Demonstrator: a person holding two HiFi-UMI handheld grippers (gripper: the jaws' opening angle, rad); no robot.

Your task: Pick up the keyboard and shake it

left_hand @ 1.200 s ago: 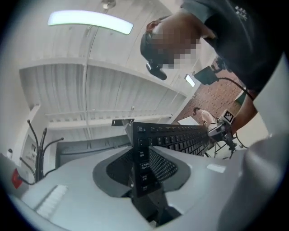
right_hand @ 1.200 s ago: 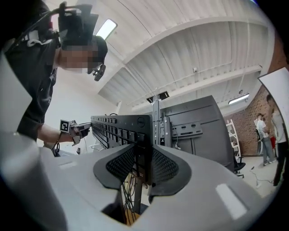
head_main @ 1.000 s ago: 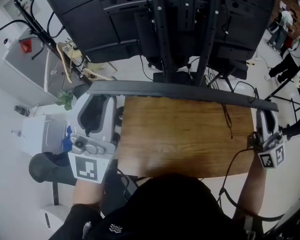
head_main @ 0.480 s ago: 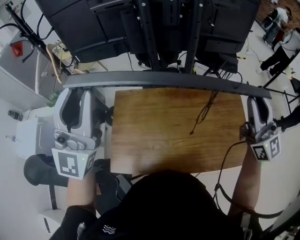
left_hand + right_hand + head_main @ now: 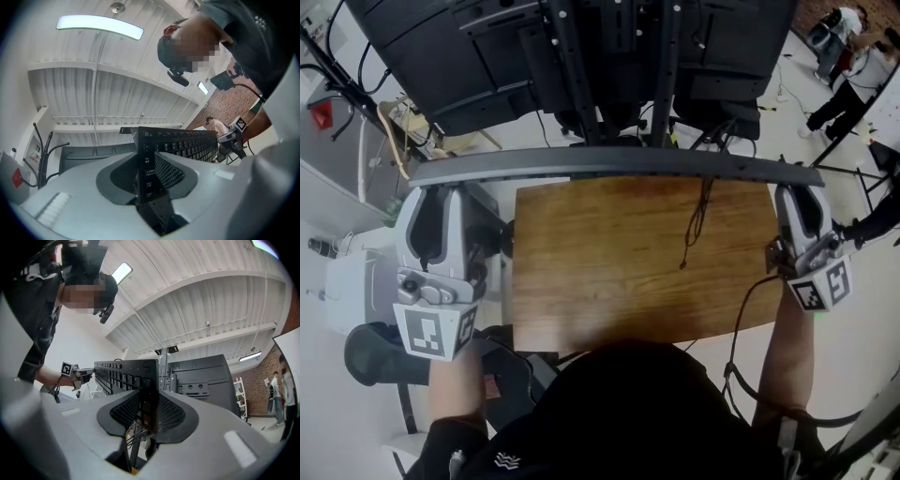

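A long black keyboard hangs edge-on above the wooden table, held by its two ends. My left gripper is shut on its left end, and the left gripper view has the key rows running away from the jaws. At the other end my right gripper is shut on it; in the right gripper view the keyboard stands upright between the pads. Its thin cable dangles over the table.
Backs of dark monitors on a black stand rise just beyond the keyboard. A black bin and a white unit stand on the floor at the left. People stand far off at the upper right. A cable trails along the right arm.
Both grippers keep their hold. The keyboard, which sloped down to the right, now lies nearly level in the head view, and its dangling cable has swung left.
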